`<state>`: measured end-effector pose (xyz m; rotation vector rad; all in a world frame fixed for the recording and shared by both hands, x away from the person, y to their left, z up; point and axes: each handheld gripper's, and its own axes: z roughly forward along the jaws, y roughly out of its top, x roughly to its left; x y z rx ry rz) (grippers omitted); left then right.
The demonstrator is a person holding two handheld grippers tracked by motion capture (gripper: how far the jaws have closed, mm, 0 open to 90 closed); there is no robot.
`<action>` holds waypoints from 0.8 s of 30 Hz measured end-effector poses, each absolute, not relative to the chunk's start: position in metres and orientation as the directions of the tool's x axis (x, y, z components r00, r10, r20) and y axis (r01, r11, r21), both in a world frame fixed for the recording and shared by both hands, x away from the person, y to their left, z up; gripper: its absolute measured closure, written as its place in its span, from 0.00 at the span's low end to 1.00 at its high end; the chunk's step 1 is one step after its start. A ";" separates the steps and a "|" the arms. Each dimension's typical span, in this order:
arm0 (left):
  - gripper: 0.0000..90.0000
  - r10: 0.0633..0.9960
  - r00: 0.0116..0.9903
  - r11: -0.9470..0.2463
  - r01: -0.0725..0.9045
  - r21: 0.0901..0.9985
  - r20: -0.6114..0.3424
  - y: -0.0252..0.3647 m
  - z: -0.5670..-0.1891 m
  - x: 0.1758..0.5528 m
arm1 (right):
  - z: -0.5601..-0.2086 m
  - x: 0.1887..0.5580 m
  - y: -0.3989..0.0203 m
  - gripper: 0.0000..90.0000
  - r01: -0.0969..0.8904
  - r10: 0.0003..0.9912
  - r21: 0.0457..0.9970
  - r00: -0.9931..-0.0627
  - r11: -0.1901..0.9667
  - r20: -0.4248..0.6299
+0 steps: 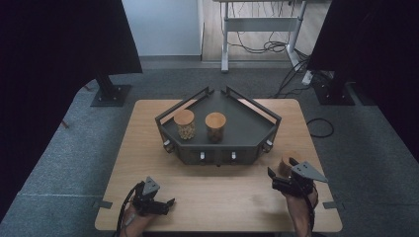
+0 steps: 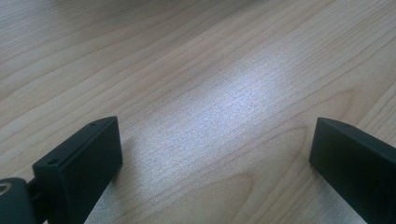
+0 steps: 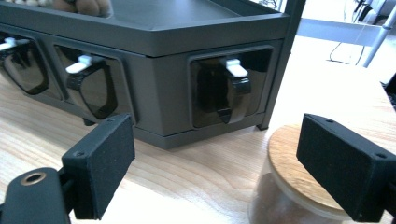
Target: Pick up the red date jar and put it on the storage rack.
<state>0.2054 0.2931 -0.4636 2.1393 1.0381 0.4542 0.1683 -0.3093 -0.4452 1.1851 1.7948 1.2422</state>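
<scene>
A dark grey corner rack (image 1: 247, 129) stands at the middle of the wooden table (image 1: 222, 192). On its shelf are two glass jars with wooden lids, one at the left (image 1: 185, 123) and one beside it (image 1: 215, 126). A third jar (image 1: 284, 164) stands on the table by the rack's right front corner. My right gripper (image 1: 281, 168) is open just above and around it. In the right gripper view (image 3: 224, 163), the jar's lid (image 3: 289, 158) lies low beside the right jaw, untouched. My left gripper (image 1: 169, 203) rests open near the front left edge, with bare wood between its fingers (image 2: 81, 163).
The rack's front face (image 3: 163, 93) has dark windows with white-tipped clips (image 3: 236, 67). Black stand bases sit on the carpet at back left (image 1: 111, 94) and back right (image 1: 336, 91). Cables (image 1: 321, 127) lie on the floor to the right of the table.
</scene>
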 end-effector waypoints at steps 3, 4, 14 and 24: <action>0.03 0.787 0.616 -0.429 0.540 0.724 0.008 0.293 -0.464 0.205 | -0.446 0.170 -0.311 0.12 0.315 0.928 0.939 -0.372 0.139 -0.013; 0.03 0.787 0.617 -0.430 0.540 0.724 0.008 0.293 -0.464 0.205 | -0.446 0.171 -0.312 0.12 0.315 0.929 0.939 -0.370 0.139 -0.013; 0.03 0.787 0.616 -0.430 0.540 0.724 0.008 0.293 -0.464 0.205 | -0.446 0.174 -0.315 0.12 0.321 0.939 0.936 -0.344 0.142 -0.024; 0.03 0.787 0.616 -0.429 0.540 0.724 0.008 0.293 -0.464 0.205 | -0.446 0.176 -0.319 0.13 0.319 0.947 0.938 -0.319 0.138 -0.031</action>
